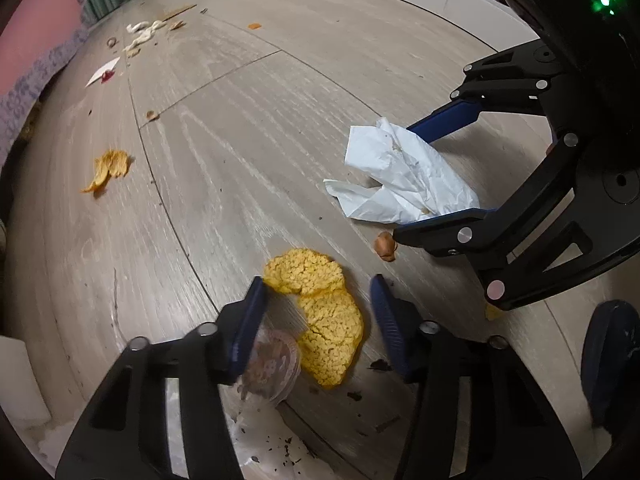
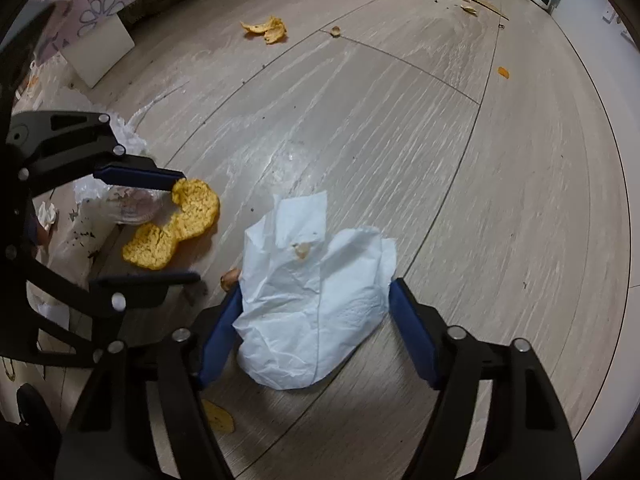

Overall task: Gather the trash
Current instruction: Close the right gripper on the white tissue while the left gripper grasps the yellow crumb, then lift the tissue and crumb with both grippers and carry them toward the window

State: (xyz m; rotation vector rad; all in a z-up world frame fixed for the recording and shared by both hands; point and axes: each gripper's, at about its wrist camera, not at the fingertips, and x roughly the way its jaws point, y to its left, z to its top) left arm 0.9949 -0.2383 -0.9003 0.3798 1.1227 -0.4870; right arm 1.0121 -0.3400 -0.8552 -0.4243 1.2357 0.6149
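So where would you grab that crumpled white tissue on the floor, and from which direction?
Around its bulky crumpled middle, coming straight down from above. The white tissue lies flat on the floor in a loose heap, so there is no edge to slide under. The right gripper already straddles it, a blue finger on each side, not yet pinching.

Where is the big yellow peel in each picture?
Left wrist view: the yellow peel lies low in the middle, between the left gripper's open fingers.
Right wrist view: the same peel lies at the left, between the left gripper's fingers coming in from the left edge.
Shared landmark: the crumpled white tissue, between the right gripper's fingers.
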